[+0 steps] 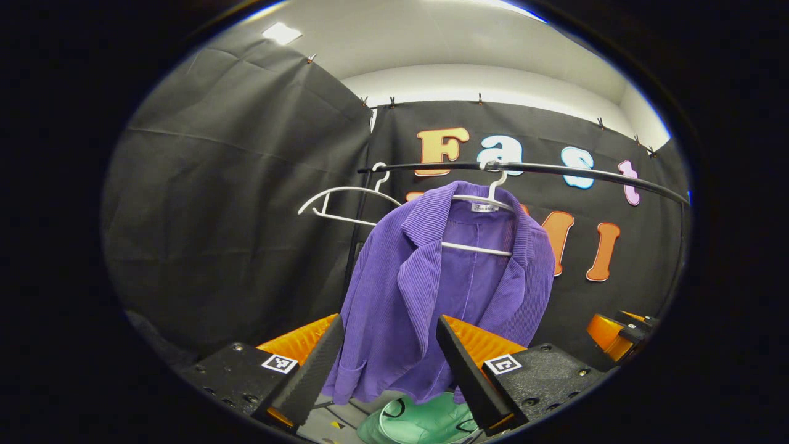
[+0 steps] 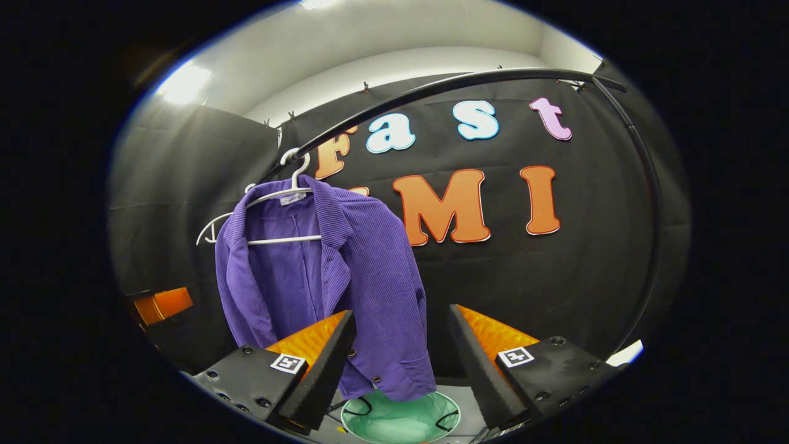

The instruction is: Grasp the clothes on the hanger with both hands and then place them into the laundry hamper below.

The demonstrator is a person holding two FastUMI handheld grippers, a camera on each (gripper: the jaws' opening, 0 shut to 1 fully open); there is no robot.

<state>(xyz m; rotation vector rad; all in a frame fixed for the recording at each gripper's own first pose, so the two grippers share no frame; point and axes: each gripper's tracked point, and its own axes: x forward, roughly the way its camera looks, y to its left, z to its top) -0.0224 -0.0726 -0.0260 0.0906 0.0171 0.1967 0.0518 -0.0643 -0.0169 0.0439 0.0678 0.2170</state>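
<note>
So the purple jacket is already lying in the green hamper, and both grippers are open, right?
Not quite: the purple jacket hangs on its white hanger on the rail, above the green hamper, as the left gripper view shows. The left gripper and right gripper are open.

One purple jacket (image 1: 431, 290), two white hangers (image 1: 345, 203) (one bare), one black rail (image 1: 555, 169), one green hamper (image 1: 425, 422), two claws (image 1: 388, 370)
</note>
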